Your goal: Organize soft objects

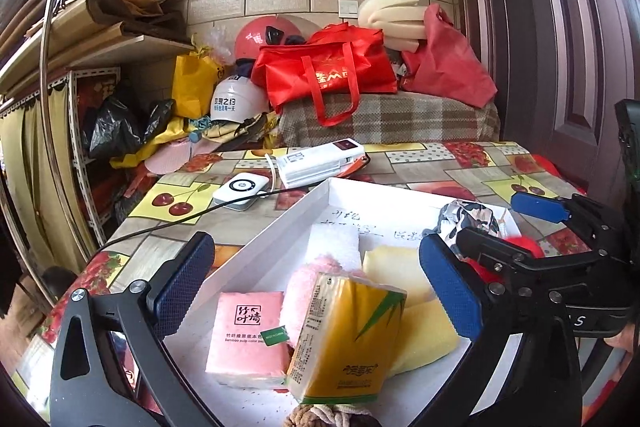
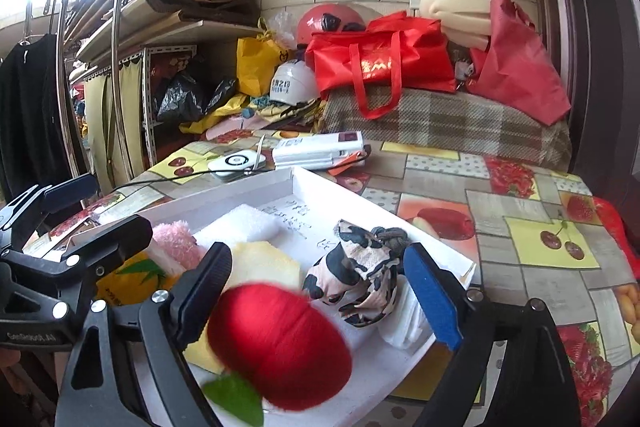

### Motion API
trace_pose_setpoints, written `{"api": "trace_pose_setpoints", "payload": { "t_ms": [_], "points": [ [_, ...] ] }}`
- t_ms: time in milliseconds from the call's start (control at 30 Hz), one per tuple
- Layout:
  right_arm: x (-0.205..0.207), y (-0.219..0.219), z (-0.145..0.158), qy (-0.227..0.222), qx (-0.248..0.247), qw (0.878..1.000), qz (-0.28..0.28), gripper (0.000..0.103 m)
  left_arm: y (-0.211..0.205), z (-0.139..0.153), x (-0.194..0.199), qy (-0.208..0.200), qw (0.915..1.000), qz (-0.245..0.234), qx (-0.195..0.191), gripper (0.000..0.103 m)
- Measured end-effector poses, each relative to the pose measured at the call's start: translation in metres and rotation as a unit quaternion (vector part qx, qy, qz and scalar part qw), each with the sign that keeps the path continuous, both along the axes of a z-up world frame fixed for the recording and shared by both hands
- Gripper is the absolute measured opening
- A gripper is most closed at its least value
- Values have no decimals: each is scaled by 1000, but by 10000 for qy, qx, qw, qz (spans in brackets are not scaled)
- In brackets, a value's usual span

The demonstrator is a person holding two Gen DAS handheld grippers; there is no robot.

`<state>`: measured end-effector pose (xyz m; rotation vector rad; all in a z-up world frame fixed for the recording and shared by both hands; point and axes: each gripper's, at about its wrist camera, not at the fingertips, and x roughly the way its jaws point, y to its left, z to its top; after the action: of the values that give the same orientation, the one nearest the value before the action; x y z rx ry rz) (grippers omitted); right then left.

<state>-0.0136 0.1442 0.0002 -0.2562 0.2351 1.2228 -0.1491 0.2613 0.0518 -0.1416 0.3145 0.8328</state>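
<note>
A white shallow box (image 1: 276, 227) on the fruit-print table holds soft things. My left gripper (image 1: 316, 287) stands open over its near end; a tilted yellow tissue pack (image 1: 348, 339) sits between the fingers, touched by neither. Beside it lie a pink tissue pack (image 1: 248, 335), a pink fluffy cloth (image 1: 304, 287), a white foam piece (image 1: 334, 241) and yellow sponges (image 1: 394, 271). My right gripper (image 2: 320, 295) is open over the box's right end. A blurred red plush ball (image 2: 280, 343) with a green leaf lies low between its fingers, clear of the right pad. A cow-print cloth (image 2: 356, 275) lies just beyond.
A white power bank (image 1: 320, 159), a small white round-dial device (image 1: 240, 189) and a black cable (image 1: 160, 227) lie on the table behind the box. Further back stand a plaid-covered bench (image 1: 392, 119) with red bags, helmets, and shelves at left. A dark door (image 1: 560, 47) is at right.
</note>
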Motion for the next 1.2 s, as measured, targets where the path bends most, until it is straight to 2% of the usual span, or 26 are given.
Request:
{"api": "trace_pose_setpoints", "payload": {
  "t_ms": [233, 333, 500, 767, 1033, 1200],
  "points": [
    [-1, -10, 1, 154, 146, 9997, 84, 88, 4, 1, -9, -184, 9997, 177, -50, 103],
    [-13, -23, 3, -155, 485, 9987, 21, 88, 4, 1, -10, -202, 9996, 191, -51, 103],
    [-25, -25, 3, -375, 507, 9980, 71, 88, 0, 1, -10, -206, 9995, 222, 85, 103],
    [-16, -40, 3, -79, 717, 9973, -102, 89, -12, 0, -15, -197, 9993, 313, 1, 103],
    [-38, -63, -1, -290, 594, 9978, 20, 89, -45, -1, -17, -171, 9997, 161, -85, 103],
    [-43, -97, -3, -372, 638, 9963, -442, 89, -72, -1, -21, -174, 9995, -145, -236, 103]
  ]
}}
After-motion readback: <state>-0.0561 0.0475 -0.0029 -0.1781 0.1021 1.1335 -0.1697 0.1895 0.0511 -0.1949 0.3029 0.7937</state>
